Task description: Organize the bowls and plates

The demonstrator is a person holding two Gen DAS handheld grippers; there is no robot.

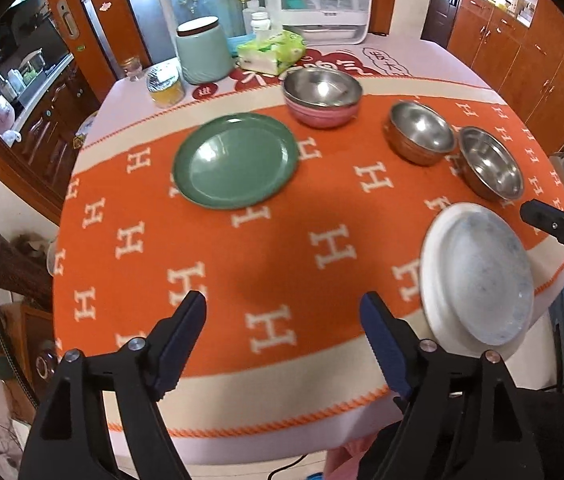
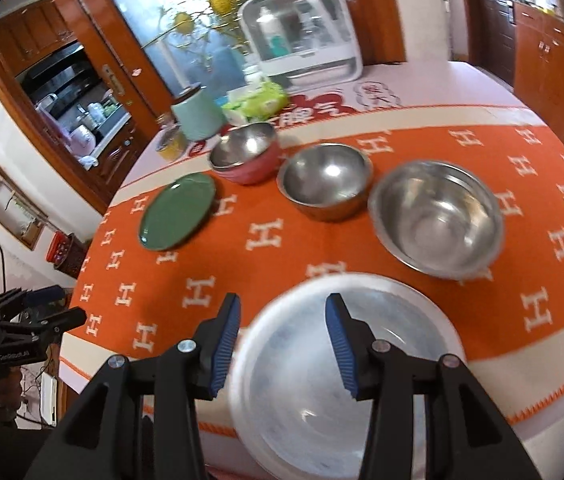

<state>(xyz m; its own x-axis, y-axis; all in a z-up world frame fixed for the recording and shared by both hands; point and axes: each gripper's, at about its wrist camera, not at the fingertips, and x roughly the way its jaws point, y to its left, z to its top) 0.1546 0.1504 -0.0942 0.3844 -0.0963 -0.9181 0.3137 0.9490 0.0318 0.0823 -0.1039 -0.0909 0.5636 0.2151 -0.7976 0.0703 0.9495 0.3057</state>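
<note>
Orange woven cloth patterned with white "H" letters is covering the tabletop, and the dishes are sitting spread across it. The green plate is lying at about eleven o'clock from the left gripper, whose jaws are standing spread with nothing between them. The white plate is resting at the near edge, directly under the right gripper; its jaws are parted too, hovering above the plate without pinching it. Beyond, at roughly one o'clock in the right wrist view, a wide steel bowl is sitting just beside a rounder steel bowl, and a pink bowl with a steel lining is standing at eleven o'clock, near the green plate.

Judging from this, neither dish is in hand, and stacking the plates looks like the sensible step. To do it well, the right gripper should be coming down over the white plate's near rim, one jaw above and one below, pinching only the lip. The plate looks smooth and heavy, so a shallow bite may be slipping; a deeper bite and a level carry should be helping. The cloth may be dragging if the lower jaw catches it.

Writing: the repeated "H" on the cloth, red Chinese characters on the white mat behind, too blurred to read, and small lettering on the left gripper's body seen in the right wrist view, also not legible.
</note>
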